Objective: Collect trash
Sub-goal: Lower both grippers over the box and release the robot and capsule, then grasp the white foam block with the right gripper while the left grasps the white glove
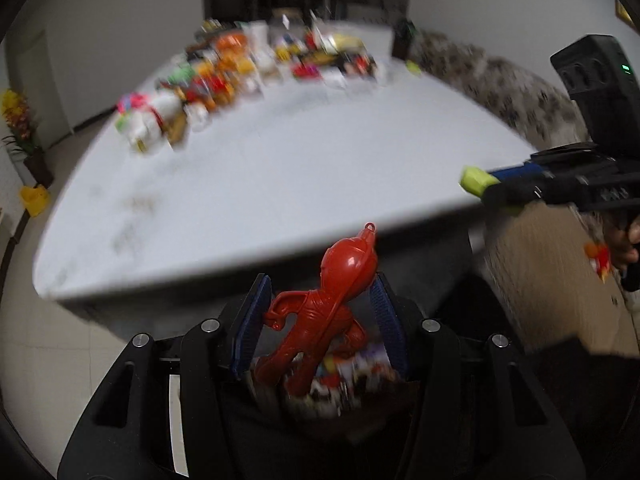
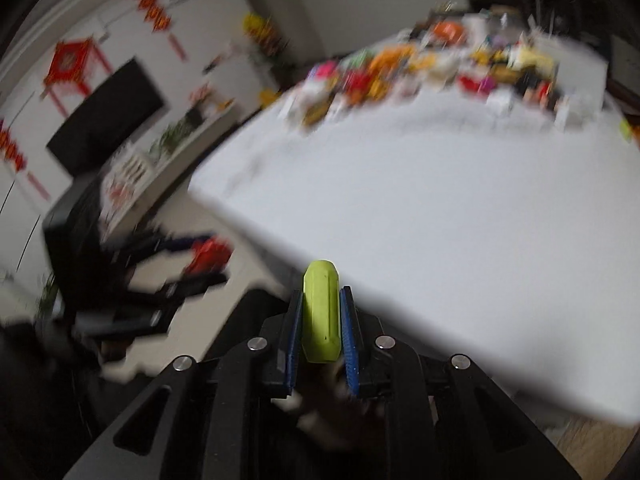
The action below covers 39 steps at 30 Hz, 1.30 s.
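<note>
Both grippers are loaded: your left gripper has its blue pads pinched on a red plastic figure, and your right gripper is clamped narrow on a lime-green block. Take the white table as your landmark. The figure hangs just off its near edge, head and hanging loop pointing up toward the tabletop, legs trailing down toward the dark opening below your left gripper, where blurred coloured scraps seem to lie; it looks like the trash bag or bin, though I cannot tell for sure. The block sits upright between the right pads, also just past the near edge of the table.

Your step looks like carrying both pieces to that container. The figure is gripped across its torso only, with arms and legs sticking out, so keep the squeeze steady and lower it until the legs are inside the rim before you let go. Bring the block over afterwards, so the two grippers do not collide.

Across the table, along its far side, the colourful clutter is well apart from both grippers and too blurred to sort.
</note>
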Available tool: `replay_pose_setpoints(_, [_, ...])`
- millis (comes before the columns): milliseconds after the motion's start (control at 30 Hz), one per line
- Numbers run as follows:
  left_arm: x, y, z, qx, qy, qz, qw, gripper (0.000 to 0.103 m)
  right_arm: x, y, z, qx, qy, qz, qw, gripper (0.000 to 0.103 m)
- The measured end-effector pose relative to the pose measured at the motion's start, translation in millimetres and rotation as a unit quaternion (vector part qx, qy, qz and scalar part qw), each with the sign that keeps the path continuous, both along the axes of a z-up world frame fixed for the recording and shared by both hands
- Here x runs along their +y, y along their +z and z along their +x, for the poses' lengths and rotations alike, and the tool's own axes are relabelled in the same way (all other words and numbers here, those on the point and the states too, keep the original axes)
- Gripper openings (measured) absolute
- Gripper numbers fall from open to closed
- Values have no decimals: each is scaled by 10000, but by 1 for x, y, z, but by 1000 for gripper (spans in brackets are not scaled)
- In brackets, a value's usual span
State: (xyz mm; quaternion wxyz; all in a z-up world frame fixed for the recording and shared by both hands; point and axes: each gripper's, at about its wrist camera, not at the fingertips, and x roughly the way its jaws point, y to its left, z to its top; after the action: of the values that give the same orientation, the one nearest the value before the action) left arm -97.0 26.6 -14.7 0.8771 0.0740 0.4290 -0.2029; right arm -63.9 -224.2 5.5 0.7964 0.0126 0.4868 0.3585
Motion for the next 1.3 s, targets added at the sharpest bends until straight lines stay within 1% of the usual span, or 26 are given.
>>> replay_pose_setpoints(67, [-6,-24,-8,299,-110,197,9993,52,3,-27,-21,313,122,-109,9994,19])
replay_pose_setpoints(100, [-6,-32,-9,398,-166,254,9987,58,3,-38,-24,454,131,-118,9988,22])
replay_pose_setpoints(133, [-8,-43,-11,493,-206,350,9980,72,3,-52,-28,608,98,-144,9980,31])
replay_pose_setpoints(167, [-9,-56,-12,533,-163,518,9971,78,4,-68,-29,762,43,-214,9969,55])
replay_pose_setpoints(200, [-9,-66,-11,579,-165,613,9963,80,5,-85,-29,853,-52,-316,9958,57])
replay_pose_setpoints(267, [-5,-78,-7,738,-67,721,9946,80,6,-104,-30,951,-141,-431,9944,52])
replay_pose_setpoints(300, [-2,-79,-5,791,8,710,9943,80,5,-105,-30,992,-169,-420,9940,51])
replay_pose_setpoints(367, [9,-68,-2,716,149,526,9959,80,-3,-86,-28,856,-278,-113,9959,51])
replay_pose_setpoints(433, [20,-43,6,413,312,414,9978,80,-15,-56,-15,465,-376,102,9982,60])
replay_pose_setpoints(467, [24,-33,11,271,375,376,9982,81,-20,-44,-6,273,-461,120,9985,66])
replay_pose_setpoints(500, [30,-19,19,65,482,333,9983,85,-28,-26,8,-46,-646,99,9978,68])
replay_pose_setpoints(533, [35,-11,26,-77,573,315,9978,89,-37,-10,25,-336,-847,20,9958,68])
replay_pose_setpoints(600, [46,7,50,-407,861,334,9949,90,-50,11,64,-765,-1238,-145,9893,73])
replay_pose_setpoints(667, [53,20,80,-549,1180,308,9910,90,-65,23,114,-1207,-1779,-411,9757,78])
replay_pose_setpoints(733, [62,26,104,-611,1467,230,9870,90,-75,23,157,-1491,-2131,-726,9629,79])
replay_pose_setpoints(767, [67,28,121,-623,1661,198,9839,90,-80,20,189,-1599,-2263,-910,9565,79])
replay_pose_setpoints(800, [72,29,133,-608,1772,168,9822,90,-84,14,215,-1573,-2313,-1011,9548,79])
replay_pose_setpoints(867, [82,31,156,-565,2016,99,9778,90,-96,6,256,-1474,-2415,-1099,9528,80])
replay_pose_setpoints(900, [84,29,164,-539,2107,65,9760,90,-100,-2,286,-1314,-2441,-1141,9540,80])
replay_pose_setpoints(967, [91,28,181,-442,2272,-15,9728,90,-106,-12,316,-1187,-2451,-1264,9539,82])
replay_pose_setpoints(1033, [94,27,190,-384,2350,-55,9712,90,-107,-23,351,-988,-2315,-1406,9575,83])
replay_pose_setpoints(1067, [94,25,189,-381,2379,-35,9705,90,-108,-29,356,-954,-2309,-1491,9567,82])
replay_pose_setpoints(1100, [95,23,190,-378,2410,-9,9698,90,-108,-38,365,-836,-2297,-1614,9561,74])
replay_pose_setpoints(1133, [96,22,192,-366,2427,10,9694,90,-108,-42,368,-790,-2299,-1587,9569,66])
replay_pose_setpoints(1167, [96,20,193,-345,2433,32,9693,90,-107,-43,366,-767,-2291,-1527,9583,49])
replay_pose_setpoints(1300, [97,16,200,-376,2356,137,9710,90,-103,-42,342,-756,-2107,-1355,9651,49])
